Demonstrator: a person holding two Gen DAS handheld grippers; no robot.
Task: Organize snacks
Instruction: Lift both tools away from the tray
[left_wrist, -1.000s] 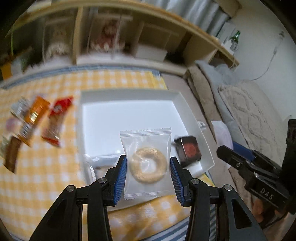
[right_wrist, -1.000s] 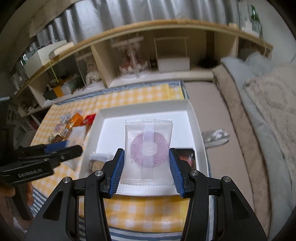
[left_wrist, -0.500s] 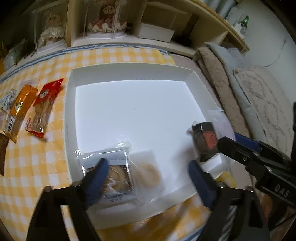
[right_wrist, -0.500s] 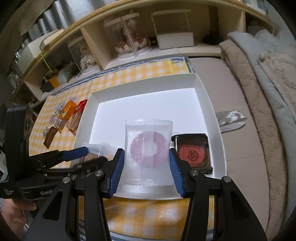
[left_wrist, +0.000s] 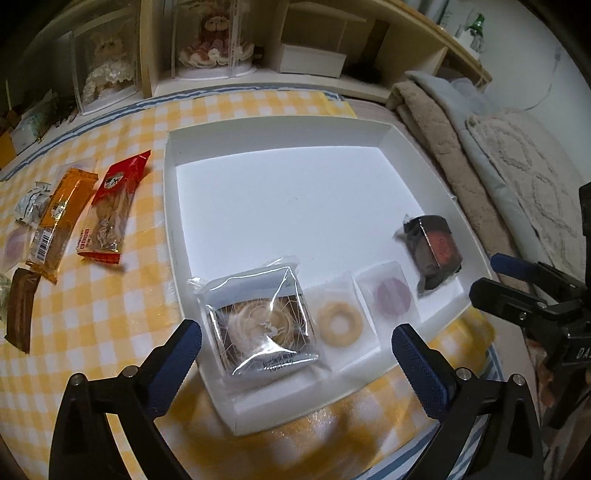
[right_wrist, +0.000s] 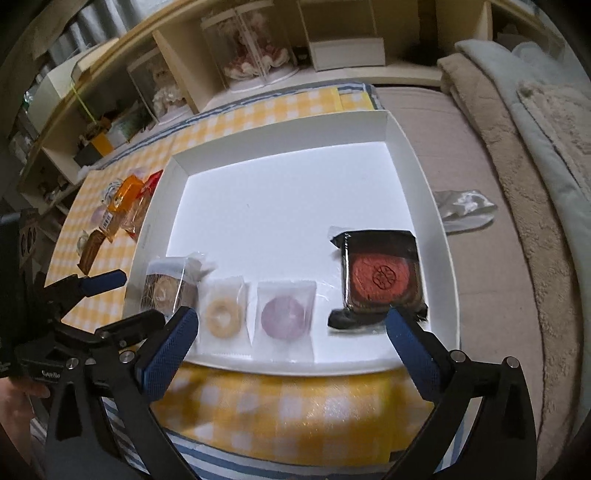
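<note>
Left gripper (left_wrist: 296, 345) jaws opening, spread wide, nothing clamped. Right gripper (right_wrist: 290, 332) jaws opening, spread wide, nothing clamped. White tray (left_wrist: 404, 144) on yellow checked cloth (left_wrist: 110, 306). Along tray's near edge, left to right: boxed pastry (left_wrist: 260, 323), tan ring cookie (left_wrist: 339, 328), purple cookie (right_wrist: 284, 313), dark red cake (right_wrist: 382, 275). More snacks (left_wrist: 107, 210) on cloth, left of tray.

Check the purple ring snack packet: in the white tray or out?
In. The purple ring snack packet lies flat on the white tray floor in the near row, between the tan ring packet and the dark red-disc packet.
</note>
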